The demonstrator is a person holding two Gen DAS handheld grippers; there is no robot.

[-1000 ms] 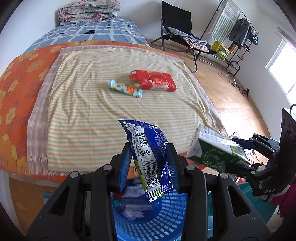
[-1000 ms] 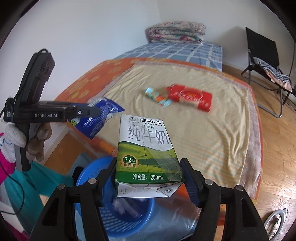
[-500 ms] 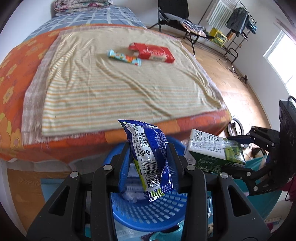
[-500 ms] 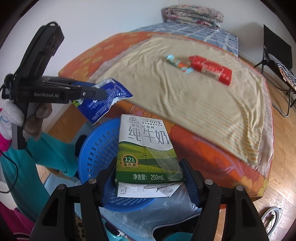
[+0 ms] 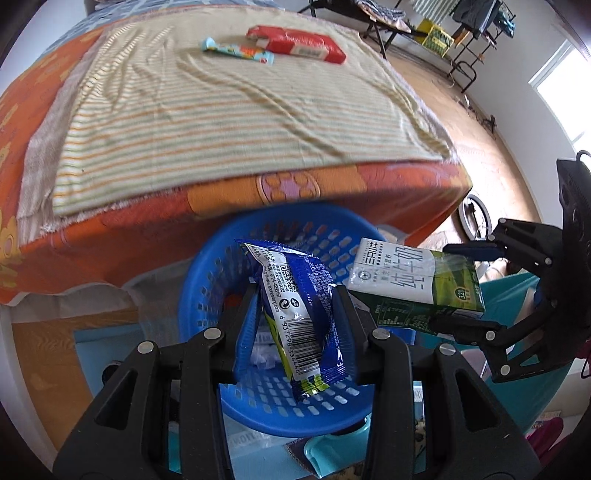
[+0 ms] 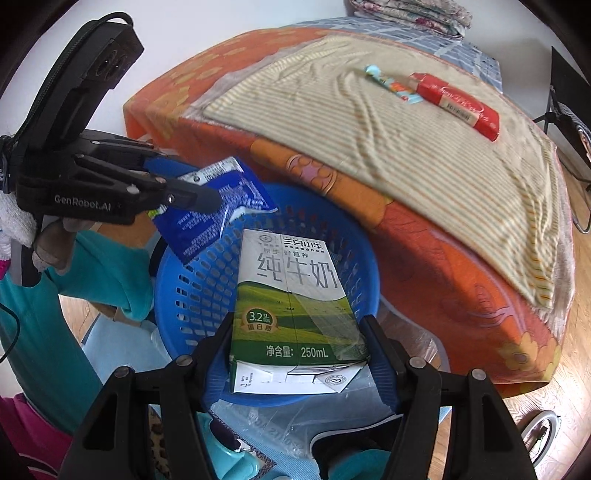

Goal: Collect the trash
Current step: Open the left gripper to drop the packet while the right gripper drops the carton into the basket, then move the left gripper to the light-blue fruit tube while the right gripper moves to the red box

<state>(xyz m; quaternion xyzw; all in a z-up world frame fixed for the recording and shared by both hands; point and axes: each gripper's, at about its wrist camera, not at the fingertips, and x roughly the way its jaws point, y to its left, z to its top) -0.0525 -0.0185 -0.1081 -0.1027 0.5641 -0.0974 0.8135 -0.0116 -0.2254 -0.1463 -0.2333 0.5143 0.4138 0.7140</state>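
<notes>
My left gripper (image 5: 295, 310) is shut on a blue snack wrapper (image 5: 295, 306) and holds it over the blue basket (image 5: 214, 258). My right gripper (image 6: 299, 332) is shut on a green and white milk carton (image 6: 291, 295) and holds it over the same basket (image 6: 177, 273). The carton (image 5: 413, 284) and right gripper (image 5: 476, 288) show at the right of the left wrist view. The wrapper (image 6: 218, 210) and left gripper (image 6: 192, 195) show at the left of the right wrist view. White crumpled trash (image 5: 262, 354) lies inside the basket.
The bed (image 5: 147, 206) with a striped cloth (image 5: 207, 110) stands behind the basket. A red packet (image 5: 295, 42) and a light blue wrapper (image 5: 236, 51) lie on it far back. A folding chair (image 5: 388, 22) and wooden floor (image 5: 476, 140) are at the right.
Both grippers have moved down and back from above the bed edge to over the blue basket, each still holding its item. The basket now fills the lower middle of both views.
</notes>
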